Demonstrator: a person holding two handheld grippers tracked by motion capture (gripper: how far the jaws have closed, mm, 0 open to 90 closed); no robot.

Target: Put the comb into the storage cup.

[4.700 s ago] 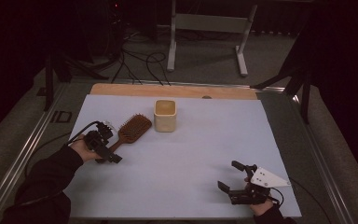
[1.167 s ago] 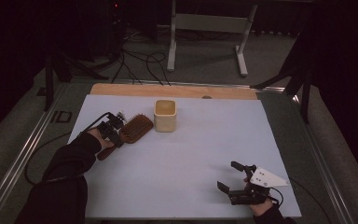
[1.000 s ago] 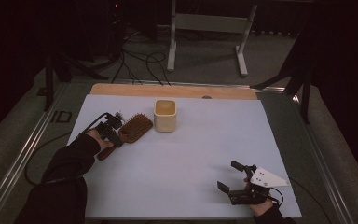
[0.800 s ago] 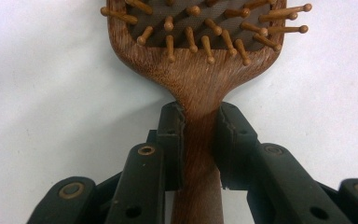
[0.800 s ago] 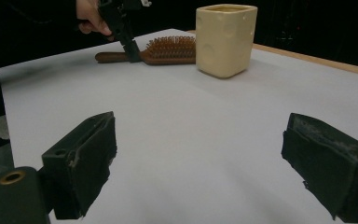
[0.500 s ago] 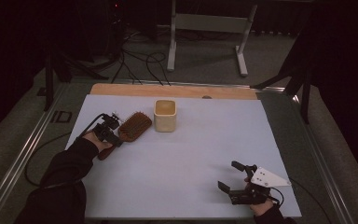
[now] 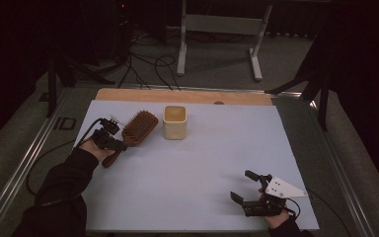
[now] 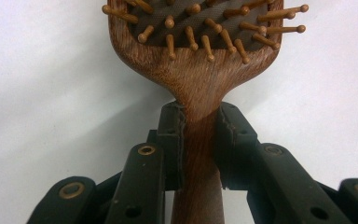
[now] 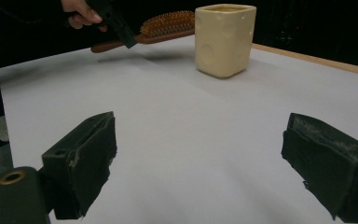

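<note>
Hairbrush point(image 7: 137, 128) lifted by left gripper point(image 7: 109, 139), just beside cup point(image 7: 174, 122).

no readable text, labels, numbers

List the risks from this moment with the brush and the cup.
1. The left gripper clamps the hairbrush at the narrow neck of its handle, so the heavy head may pivot or slip.
2. The brush hangs lifted close beside the cream cup; a swing might knock the cup over.
3. The right gripper rests open far away and could not steady the cup.
</note>
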